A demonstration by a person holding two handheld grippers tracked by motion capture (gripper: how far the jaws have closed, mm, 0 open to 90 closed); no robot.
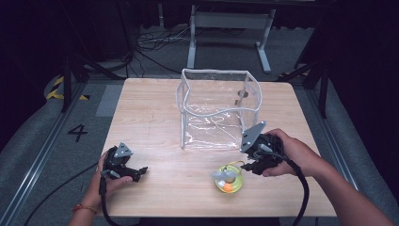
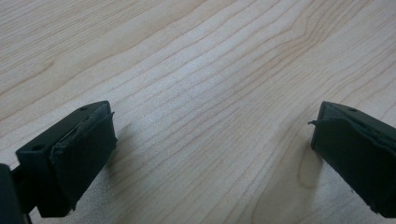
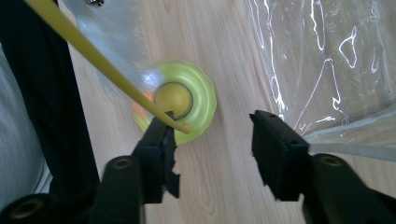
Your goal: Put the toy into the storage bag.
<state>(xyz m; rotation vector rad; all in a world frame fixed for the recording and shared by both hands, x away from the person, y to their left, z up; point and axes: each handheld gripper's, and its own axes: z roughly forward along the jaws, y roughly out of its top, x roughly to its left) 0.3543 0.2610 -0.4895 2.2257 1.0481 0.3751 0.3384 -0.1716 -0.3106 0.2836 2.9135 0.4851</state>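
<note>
My right claw (image 3: pixel 212 135), pads apart and gripping nothing, hovers over the small yellow-green toy (image 1: pixel 229 179) lying on the desk (image 1: pixel 150 117) just before the clear bag (image 1: pixel 217 108); probably light, slick plastic—pinch its rim.

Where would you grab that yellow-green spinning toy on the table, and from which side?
Probably by the round knob at the middle of the yellow-green toy, coming straight down from above. It lies flat as a low disc with a wavy rim, so the raised knob looks like the likeliest part for the right gripper fingers to pinch.
</note>
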